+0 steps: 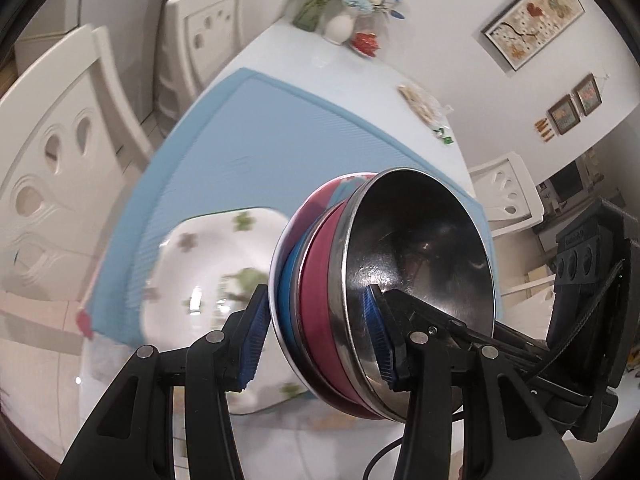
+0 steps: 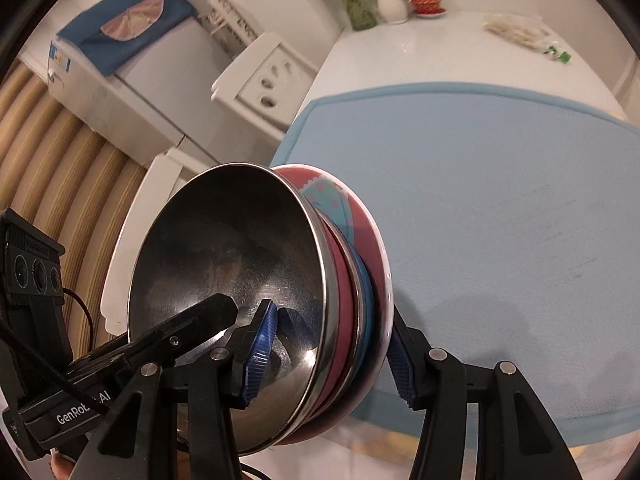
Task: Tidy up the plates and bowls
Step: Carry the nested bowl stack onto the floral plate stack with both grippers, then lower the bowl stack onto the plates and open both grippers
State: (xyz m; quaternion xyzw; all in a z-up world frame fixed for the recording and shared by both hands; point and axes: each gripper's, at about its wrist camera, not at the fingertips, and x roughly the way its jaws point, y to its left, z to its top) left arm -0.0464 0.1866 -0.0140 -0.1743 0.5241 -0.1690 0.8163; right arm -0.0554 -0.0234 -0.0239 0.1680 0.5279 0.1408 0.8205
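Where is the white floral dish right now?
The white floral dish shows only in the left wrist view, lower left, resting on the blue mat just left of the stacked bowls held in both grippers.

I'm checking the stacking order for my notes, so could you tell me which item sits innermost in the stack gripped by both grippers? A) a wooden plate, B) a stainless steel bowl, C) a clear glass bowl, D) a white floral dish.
B: the shiny steel bowl nests inside a red-sided bowl on the patterned plate, clamped by left gripper and right gripper; the floral dish lies apart on the blue mat.
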